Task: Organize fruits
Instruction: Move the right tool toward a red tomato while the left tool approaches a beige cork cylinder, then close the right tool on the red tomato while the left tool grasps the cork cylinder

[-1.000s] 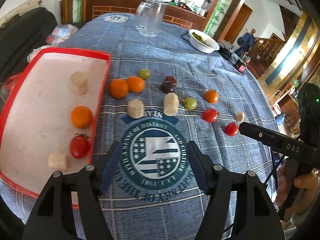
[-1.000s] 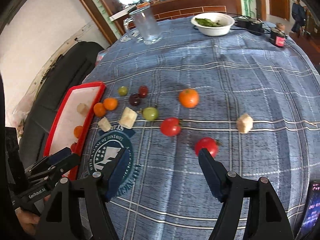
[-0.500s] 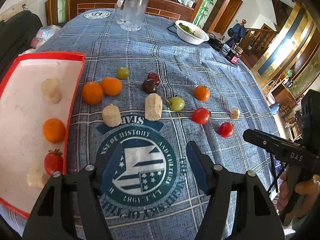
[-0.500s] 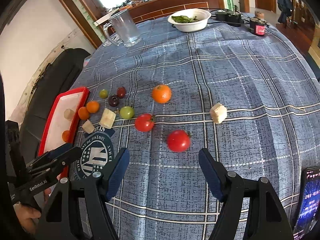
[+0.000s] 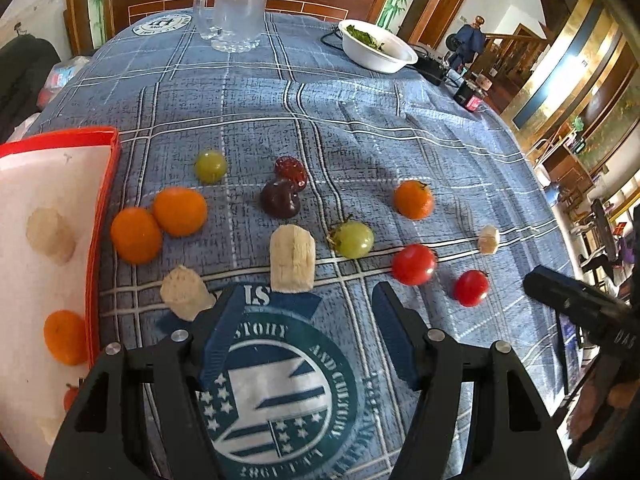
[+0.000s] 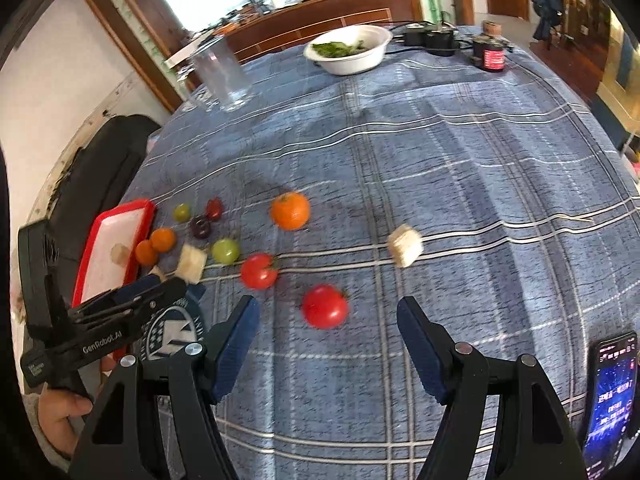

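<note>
left gripper [image 5: 310, 312]: your fingers were apart, empty, lower centre | right gripper [image 6: 326, 326]: apart, empty, red tomato [image 6: 325, 306] just ahead

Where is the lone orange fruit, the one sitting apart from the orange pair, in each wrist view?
Left wrist: lone orange fruit right of centre, beyond the green tomato.
Right wrist: left of centre, mid-height.
Shared landmark: white bowl of greens at the far edge.
</note>
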`<action>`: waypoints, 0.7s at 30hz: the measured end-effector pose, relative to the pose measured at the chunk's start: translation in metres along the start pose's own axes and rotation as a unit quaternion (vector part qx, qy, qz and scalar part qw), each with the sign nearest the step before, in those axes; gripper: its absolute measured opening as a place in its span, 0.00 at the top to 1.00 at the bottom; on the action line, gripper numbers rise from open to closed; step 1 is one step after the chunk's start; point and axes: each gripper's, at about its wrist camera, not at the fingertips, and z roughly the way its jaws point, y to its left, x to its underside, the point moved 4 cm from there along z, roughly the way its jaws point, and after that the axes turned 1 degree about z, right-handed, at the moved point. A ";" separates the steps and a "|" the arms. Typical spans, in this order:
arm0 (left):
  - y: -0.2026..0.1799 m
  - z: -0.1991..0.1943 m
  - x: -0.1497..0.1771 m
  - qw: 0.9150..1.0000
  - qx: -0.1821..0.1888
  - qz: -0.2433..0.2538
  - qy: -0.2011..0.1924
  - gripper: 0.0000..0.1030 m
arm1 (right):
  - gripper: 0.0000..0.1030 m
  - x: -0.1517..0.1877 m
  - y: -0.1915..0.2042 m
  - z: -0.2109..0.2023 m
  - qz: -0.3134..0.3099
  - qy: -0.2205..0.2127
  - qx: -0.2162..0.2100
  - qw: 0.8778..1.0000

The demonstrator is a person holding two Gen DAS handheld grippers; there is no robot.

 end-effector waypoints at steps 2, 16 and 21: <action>0.001 0.005 -0.001 1.000 0.000 0.002 0.004 0.37 | 0.29 -0.005 -0.007 0.001 0.007 -0.004 0.011 1.000; 0.000 0.031 -0.010 0.999 -0.001 0.026 0.025 0.62 | 0.39 0.001 0.015 0.036 -0.021 0.047 0.009 0.999; 0.001 0.034 -0.013 0.999 -0.014 0.038 0.021 0.74 | 0.43 0.004 0.019 0.052 -0.026 0.065 0.022 0.997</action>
